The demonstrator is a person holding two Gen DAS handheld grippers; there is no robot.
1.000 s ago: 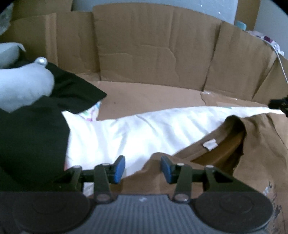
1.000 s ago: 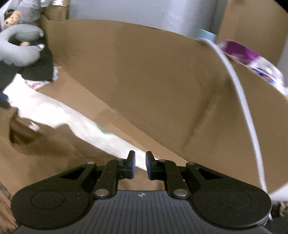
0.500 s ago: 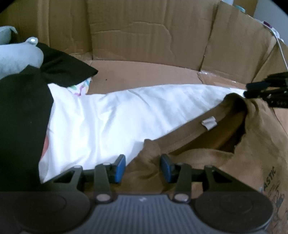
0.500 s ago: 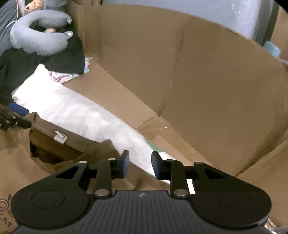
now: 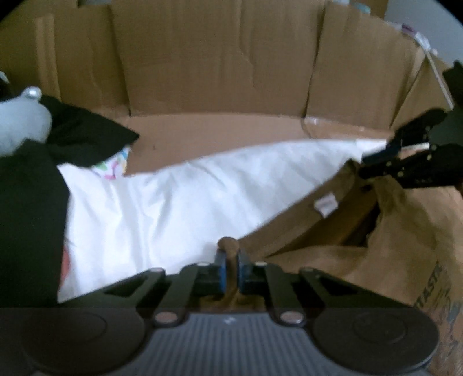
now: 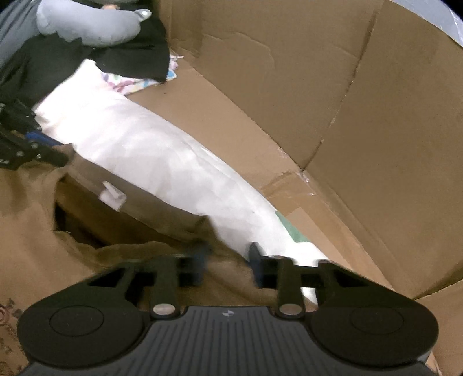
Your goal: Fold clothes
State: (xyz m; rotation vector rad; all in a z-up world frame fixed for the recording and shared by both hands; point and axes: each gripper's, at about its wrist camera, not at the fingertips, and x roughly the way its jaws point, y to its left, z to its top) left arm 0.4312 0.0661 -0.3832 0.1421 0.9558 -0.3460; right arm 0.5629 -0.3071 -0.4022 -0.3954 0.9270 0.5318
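Clearly, cardboard walls (image 5: 214, 57) enclose everything, with a white sheet (image 5: 179, 202) spread along the floor and a black garment (image 5: 31, 202) heaped at one end under a grey cushion (image 6: 86, 26). Nearest the cameras lies the brown T-shirt (image 5: 405, 245) (white neck label (image 5: 325, 204) showing). Its shoulder is pinched in the left gripper (image 5: 230, 270), whose jaws have just closed. Those of the right gripper (image 6: 227, 267) have just been closing, astride the other shoulder with a gap showing.

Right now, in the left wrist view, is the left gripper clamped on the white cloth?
No, the left gripper pinches a fold of the brown shirt, beside the white cloth.
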